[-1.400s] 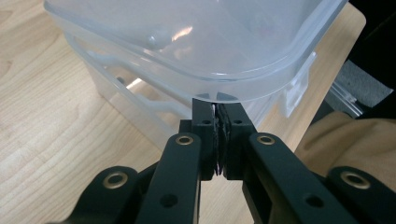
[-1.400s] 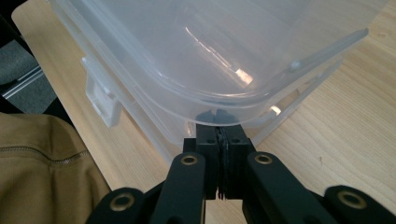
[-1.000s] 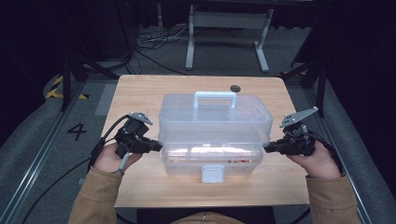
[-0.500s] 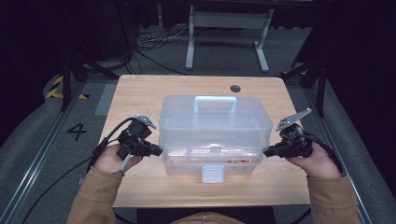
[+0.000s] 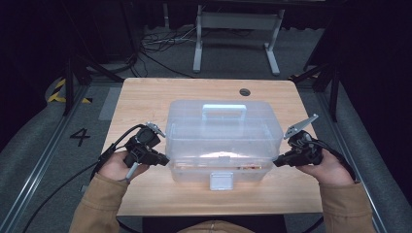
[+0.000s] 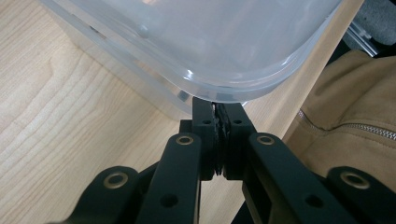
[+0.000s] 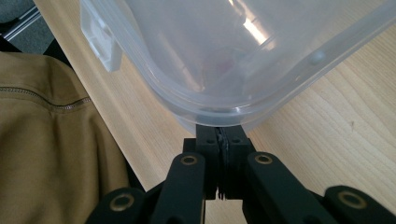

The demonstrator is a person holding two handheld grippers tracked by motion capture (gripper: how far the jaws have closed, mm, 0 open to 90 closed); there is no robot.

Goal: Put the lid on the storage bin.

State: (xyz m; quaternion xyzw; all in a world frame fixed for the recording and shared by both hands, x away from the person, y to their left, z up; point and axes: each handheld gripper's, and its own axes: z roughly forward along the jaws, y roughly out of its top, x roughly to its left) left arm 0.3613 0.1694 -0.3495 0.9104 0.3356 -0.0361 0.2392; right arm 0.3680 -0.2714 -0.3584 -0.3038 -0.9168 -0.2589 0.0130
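A clear plastic box (image 5: 223, 141) with a lid, a top handle (image 5: 223, 110) and a white front latch (image 5: 221, 180) stands in the middle of the wooden table (image 5: 145, 97). My left gripper (image 5: 165, 160) is shut, with its tips against the box's left side near the front corner. My right gripper (image 5: 276, 163) is shut at the box's right side. In the left gripper view the closed jaws (image 6: 217, 109) reach under the rim of the box (image 6: 210, 42). The right gripper view has the right gripper (image 7: 224, 130) tucked under the box's rim (image 7: 233, 109) in the same way. Nothing shows between the pads.
A round cable hole (image 5: 244, 91) is in the table behind the box. The person's tan sleeves (image 5: 99, 204) come in at the near edge. A metal stand (image 5: 238, 34) and cables lie on the floor beyond the table.
Both grippers have slid slightly toward the near edge along the box's sides. The box's lid and handle sit a little lower in view than before.
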